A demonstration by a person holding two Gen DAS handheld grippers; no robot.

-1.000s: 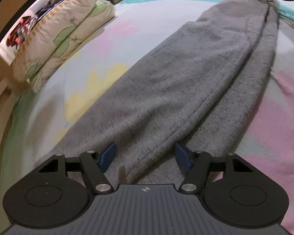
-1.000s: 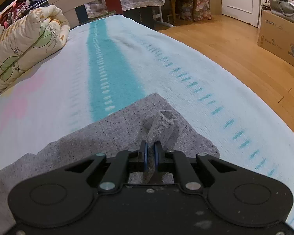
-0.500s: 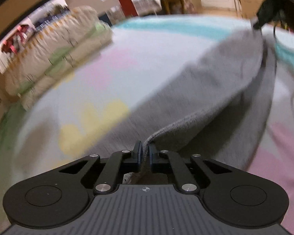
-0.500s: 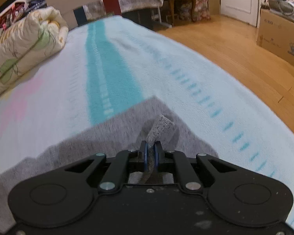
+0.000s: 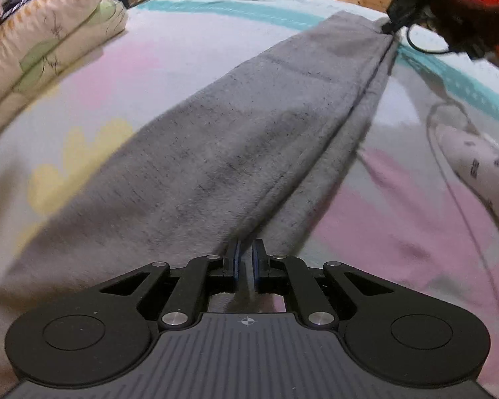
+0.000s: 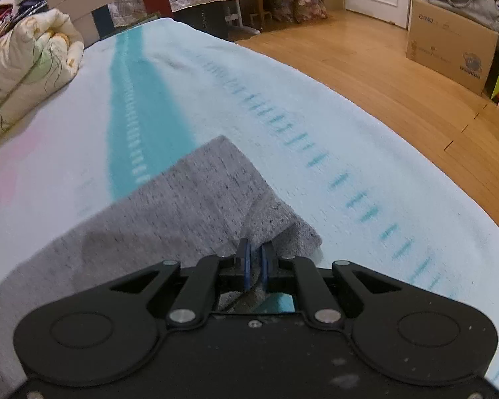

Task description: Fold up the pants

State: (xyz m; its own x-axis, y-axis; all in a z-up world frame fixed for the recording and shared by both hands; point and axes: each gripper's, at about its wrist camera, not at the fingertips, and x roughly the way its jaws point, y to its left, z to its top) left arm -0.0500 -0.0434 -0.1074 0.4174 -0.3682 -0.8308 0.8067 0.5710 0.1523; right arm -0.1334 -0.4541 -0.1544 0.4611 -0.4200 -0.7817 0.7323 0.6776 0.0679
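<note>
Grey pants (image 5: pixel 236 139) lie lengthwise on the bed, one leg laid over the other. My left gripper (image 5: pixel 245 254) is shut on the near edge of the upper layer of the pants. My right gripper (image 6: pixel 255 252) is shut on the edge of the pants (image 6: pixel 183 206) at the other end. The right gripper also shows far off in the left wrist view (image 5: pixel 396 23), pinching the far corner. The upper layer is stretched taut between the two grippers.
The bed sheet (image 5: pixel 156 56) is pastel with a teal stripe (image 6: pixel 139 109). A rolled floral quilt (image 5: pixel 40 40) lies at the left. A patterned sleeve (image 5: pixel 482 173) and a cable cross the right side. Wooden floor (image 6: pixel 399 76) and a cardboard box (image 6: pixel 449 50) lie beyond the bed's right edge.
My left gripper closed on the pants' near edge and lifted it; the upper layer is now pulled taut. My right gripper stayed shut on the far end, and its bunched edge flattened.
</note>
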